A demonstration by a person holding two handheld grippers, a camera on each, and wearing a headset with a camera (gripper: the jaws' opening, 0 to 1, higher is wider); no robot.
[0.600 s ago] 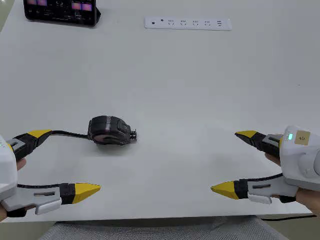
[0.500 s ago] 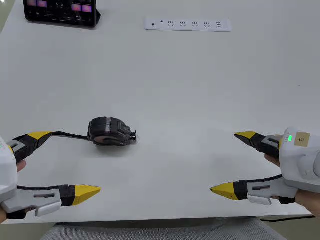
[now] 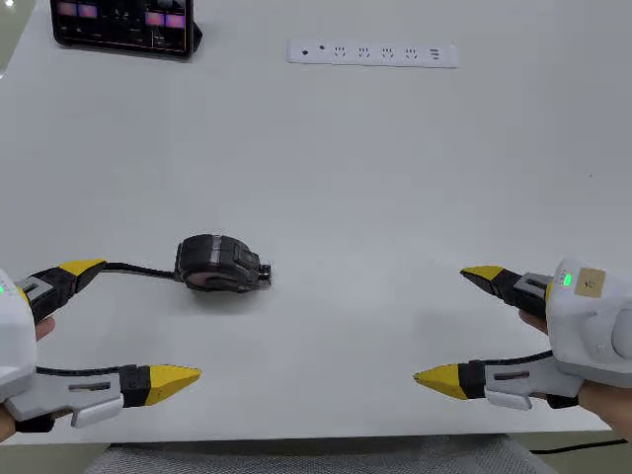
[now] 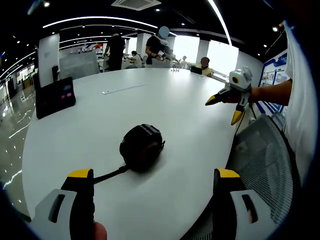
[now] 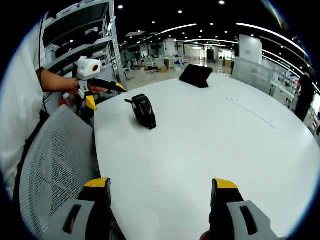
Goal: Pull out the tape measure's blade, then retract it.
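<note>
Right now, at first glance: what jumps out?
The black tape measure lies on the white table, left of centre, blade in, its strap trailing toward the left gripper. Both that one and the right gripper sit open at the near edge, yellow-tipped, touching nothing. A power strip and a dark tablet lie at the far edge.

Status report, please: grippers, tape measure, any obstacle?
Left gripper open, empty. Right gripper open, empty. Tape measure on table, untouched, blade in. No obstacle near it.
</note>
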